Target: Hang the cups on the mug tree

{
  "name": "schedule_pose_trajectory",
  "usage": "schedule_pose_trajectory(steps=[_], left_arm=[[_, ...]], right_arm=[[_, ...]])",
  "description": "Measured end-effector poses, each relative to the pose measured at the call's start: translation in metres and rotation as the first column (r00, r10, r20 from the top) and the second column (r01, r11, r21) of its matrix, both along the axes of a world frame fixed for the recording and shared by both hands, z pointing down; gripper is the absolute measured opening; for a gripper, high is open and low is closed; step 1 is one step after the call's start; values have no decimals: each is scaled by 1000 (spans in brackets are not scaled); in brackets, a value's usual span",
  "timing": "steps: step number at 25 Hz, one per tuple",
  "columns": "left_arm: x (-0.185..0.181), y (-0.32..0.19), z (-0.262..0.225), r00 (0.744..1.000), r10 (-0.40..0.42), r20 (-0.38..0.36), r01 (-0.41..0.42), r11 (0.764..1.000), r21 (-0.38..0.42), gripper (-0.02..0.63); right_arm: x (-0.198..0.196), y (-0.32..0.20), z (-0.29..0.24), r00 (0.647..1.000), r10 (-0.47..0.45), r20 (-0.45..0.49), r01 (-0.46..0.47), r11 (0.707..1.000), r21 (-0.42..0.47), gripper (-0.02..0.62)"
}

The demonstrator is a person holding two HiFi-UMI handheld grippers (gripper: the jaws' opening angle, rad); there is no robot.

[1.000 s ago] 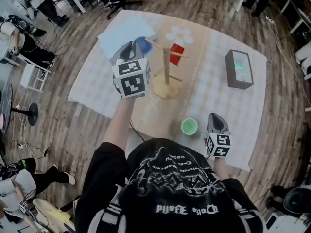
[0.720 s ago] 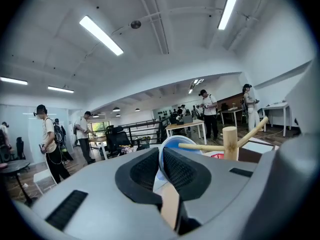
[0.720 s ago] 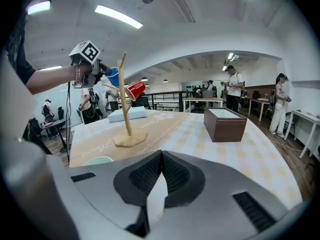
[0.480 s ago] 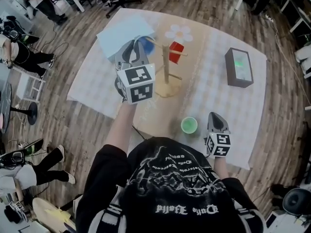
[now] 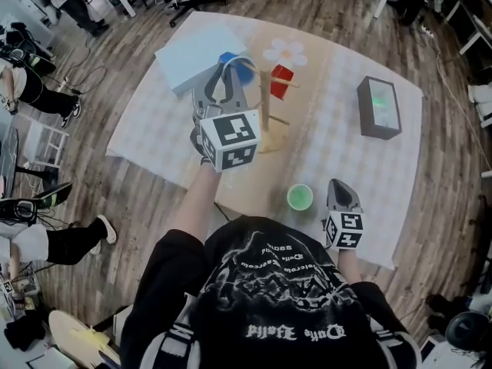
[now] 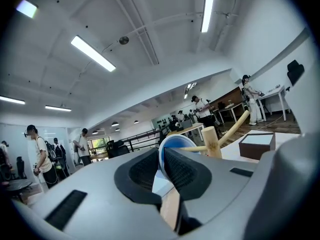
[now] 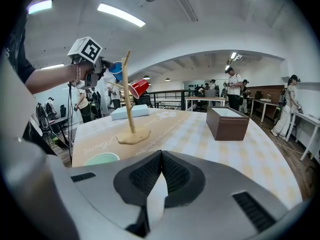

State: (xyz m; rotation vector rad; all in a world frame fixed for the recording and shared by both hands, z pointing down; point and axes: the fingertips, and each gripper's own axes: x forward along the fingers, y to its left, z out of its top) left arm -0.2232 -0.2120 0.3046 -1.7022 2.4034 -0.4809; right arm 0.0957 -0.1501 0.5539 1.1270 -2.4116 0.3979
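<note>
Raised left tongs [image 5: 226,79] clamp blue cup [image 5: 244,69]; right tongs [image 5: 343,184] low, closed.

We wear a black T-shirt [image 5: 284,283] with white lettering and a pale graphic across it, and its short sleeves [image 5: 173,244] are plain black. Our left gripper [image 6: 161,156] and right gripper [image 7: 161,156] have smooth grey shells and black ribbed fingers [image 7: 143,174], and each carries a white cube [image 5: 229,138] printed with black square markers.
</note>
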Motion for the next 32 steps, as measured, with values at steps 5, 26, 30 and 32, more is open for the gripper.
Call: schedule_pose_trajectory(steps=[5, 26, 30, 32], left_arm=[[6, 2, 3, 1000, 22, -6, -22, 1000, 13, 48], [36, 14, 16, 984, 167, -67, -163, 984, 68, 84], [39, 16, 20, 978, 185, -95, -179, 981, 68, 86], [41, 18, 23, 969, 209, -128, -201, 977, 77, 86]], right_arm=[[-2, 3, 0, 1000, -6, 1, 6, 1000, -8, 9], [-14, 21, 11, 995, -89, 52, 94, 988, -121, 9], [-11, 19, 8, 996, -60, 72, 69, 990, -122, 11], [-10, 19, 7, 995, -46, 93, 58, 989, -133, 11]])
